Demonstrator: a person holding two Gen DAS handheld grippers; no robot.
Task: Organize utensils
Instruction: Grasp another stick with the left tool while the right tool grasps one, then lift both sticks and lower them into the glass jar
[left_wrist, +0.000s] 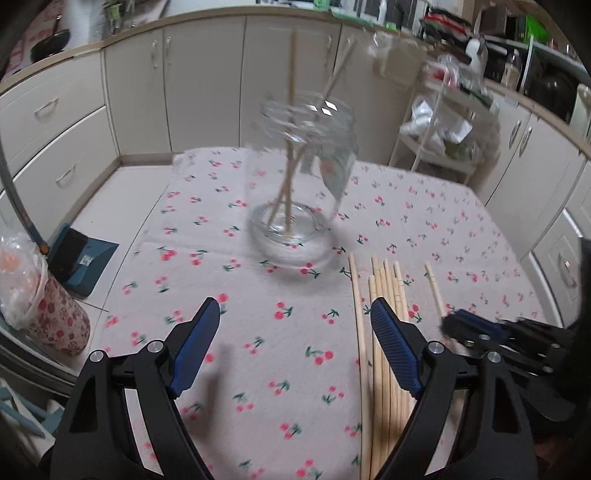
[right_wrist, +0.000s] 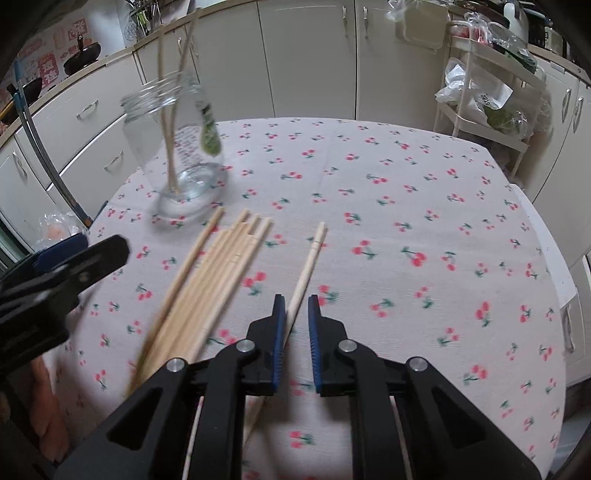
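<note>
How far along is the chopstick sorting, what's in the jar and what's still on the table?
Done: a few chopsticks already stand in the glass jar. In hand: the right gripper is nearly closed around a single chopstick lying apart on the cherry-print tablecloth; a gap still shows beside it. The left gripper is open and empty. Left: the bundle of chopsticks beside the jar.

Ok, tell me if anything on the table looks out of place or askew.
One chopstick lies apart from the bundle of chopsticks on the cherry-print cloth, running between the right gripper's fingers. A few already stand in the glass jar. Nothing looks spilled or broken.
</note>
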